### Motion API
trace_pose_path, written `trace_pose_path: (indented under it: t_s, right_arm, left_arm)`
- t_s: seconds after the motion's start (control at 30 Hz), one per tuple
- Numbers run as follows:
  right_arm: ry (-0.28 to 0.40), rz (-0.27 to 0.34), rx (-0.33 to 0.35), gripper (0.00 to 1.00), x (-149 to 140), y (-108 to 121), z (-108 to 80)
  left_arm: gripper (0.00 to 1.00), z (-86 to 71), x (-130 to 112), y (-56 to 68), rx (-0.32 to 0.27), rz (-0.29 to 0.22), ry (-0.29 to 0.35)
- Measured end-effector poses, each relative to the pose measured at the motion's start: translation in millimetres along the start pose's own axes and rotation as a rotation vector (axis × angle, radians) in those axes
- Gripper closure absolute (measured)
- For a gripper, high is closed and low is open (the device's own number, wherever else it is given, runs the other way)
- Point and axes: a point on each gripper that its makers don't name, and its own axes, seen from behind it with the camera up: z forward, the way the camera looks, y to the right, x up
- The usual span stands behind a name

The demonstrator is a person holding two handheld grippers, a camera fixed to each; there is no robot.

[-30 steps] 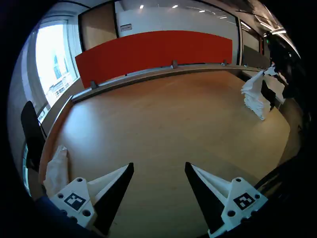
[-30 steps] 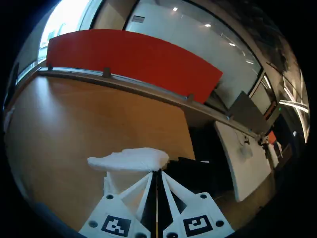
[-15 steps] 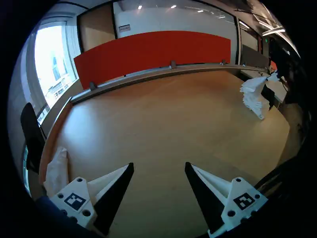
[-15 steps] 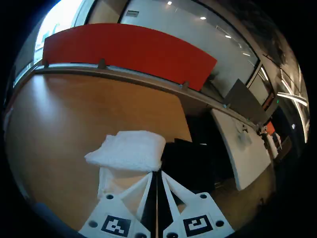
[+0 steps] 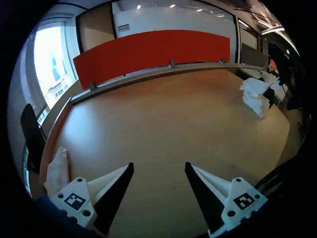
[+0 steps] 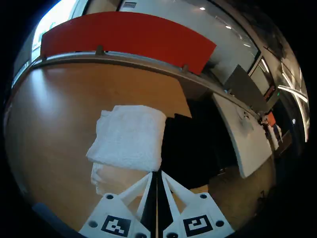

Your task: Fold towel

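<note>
A white folded towel (image 6: 128, 137) lies flat just ahead of my right gripper (image 6: 157, 173), near the wooden table's right edge. The right gripper's fingers are shut, and the towel's near edge runs in between their tips. More white cloth (image 6: 99, 178) shows under the towel's near left corner. In the left gripper view the same towel (image 5: 253, 92) sits on a white pile at the table's far right. My left gripper (image 5: 158, 166) hangs open over bare wood, nothing between its fingers.
The wooden table (image 5: 158, 119) ends at a red divider panel (image 5: 150, 49) along the back. A white cloth (image 5: 57, 170) lies at the table's left edge beside a black chair (image 5: 31, 135). Beyond the right edge stand dark furniture (image 6: 190, 146) and a white desk (image 6: 241, 139).
The right gripper has tipped the towel forward and down, from hanging raised to lying flat on the pile. The left gripper has stayed still.
</note>
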Motion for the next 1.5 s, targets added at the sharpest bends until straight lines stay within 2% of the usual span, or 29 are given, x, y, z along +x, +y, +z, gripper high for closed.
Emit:
trace_pose_path:
  t_s: [0.6, 1.2, 1.5]
  right_arm:
    - [-0.105, -0.015, 0.022, 0.98, -44, 4, 16.1]
    - [-0.162, -0.046, 0.027, 0.98, -56, 11, 30.6]
    - [-0.174, -0.036, 0.023, 0.98, -61, 10, 39.7]
  left_arm:
    - [0.04, -1.7, -3, -2.4, 0.010, 0.004, -0.008]
    - [0.04, -2.1, -5, -4.1, 0.018, 0.000, -0.016]
    - [0.04, -2.0, -5, -5.8, 0.021, 0.005, -0.022]
